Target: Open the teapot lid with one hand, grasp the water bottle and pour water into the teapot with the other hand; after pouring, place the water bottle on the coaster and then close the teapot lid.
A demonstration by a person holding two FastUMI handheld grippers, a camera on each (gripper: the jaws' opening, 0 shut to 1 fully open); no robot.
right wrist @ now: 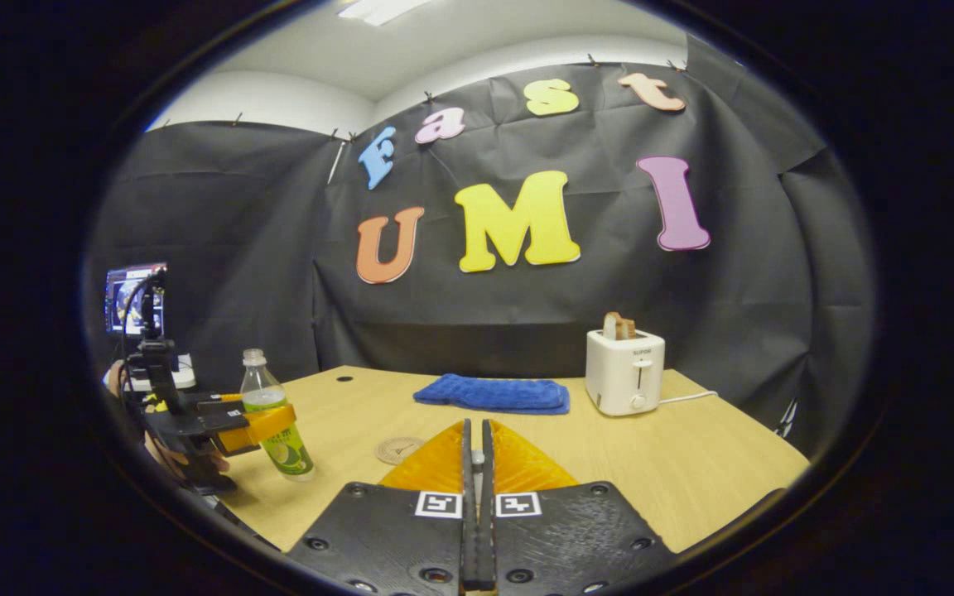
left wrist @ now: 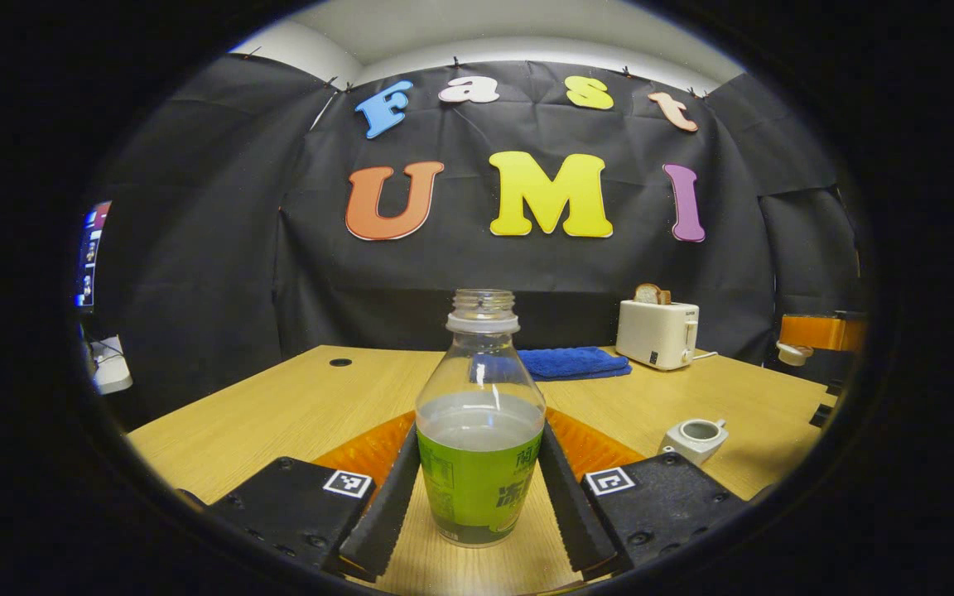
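Clamped on the uncapped water bottle [left wrist: 479, 463], my left hand-held gripper [left wrist: 477, 497] holds firm; my right hand-held gripper [right wrist: 477, 505] is closed, apparently empty. Tilting early could spill before the open teapot [left wrist: 695, 439] at three o'clock.

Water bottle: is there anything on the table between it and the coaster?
Nothing visible. In the right gripper view only bare table lies between the water bottle, held by the left gripper, and the coaster.
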